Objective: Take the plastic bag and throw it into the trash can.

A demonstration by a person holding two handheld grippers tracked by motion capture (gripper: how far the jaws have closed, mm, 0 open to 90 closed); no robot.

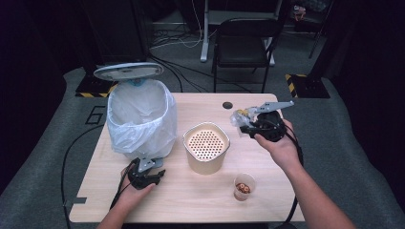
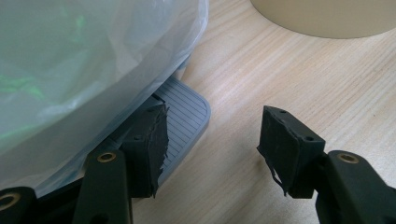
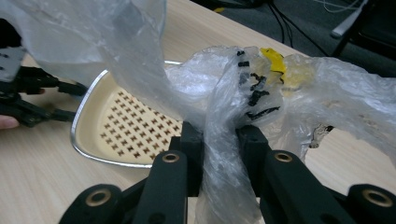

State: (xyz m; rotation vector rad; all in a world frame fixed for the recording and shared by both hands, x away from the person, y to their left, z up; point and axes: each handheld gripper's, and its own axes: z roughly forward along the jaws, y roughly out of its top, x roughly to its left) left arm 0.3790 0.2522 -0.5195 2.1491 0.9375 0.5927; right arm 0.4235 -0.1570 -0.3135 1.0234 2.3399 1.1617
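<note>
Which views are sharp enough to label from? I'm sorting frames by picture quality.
High view: dim, dark surroundings, soft detail, though the table is evenly lit. Left gripper view: sharp wood grain and pedal, bin liner pale and hazy. Right gripper view: crumpled plastic wrapper fairly sharp, background blurred.

The bin liner point(image 2: 79, 60) hides most of the grey pedal point(image 2: 184, 116).

The lined bin point(image 1: 139, 117) is standing left on the table point(image 1: 191, 200), the perforated container point(image 1: 206, 147) sitting centrally, the small cup point(image 1: 243, 186) sitting nearer, rightward.
</note>
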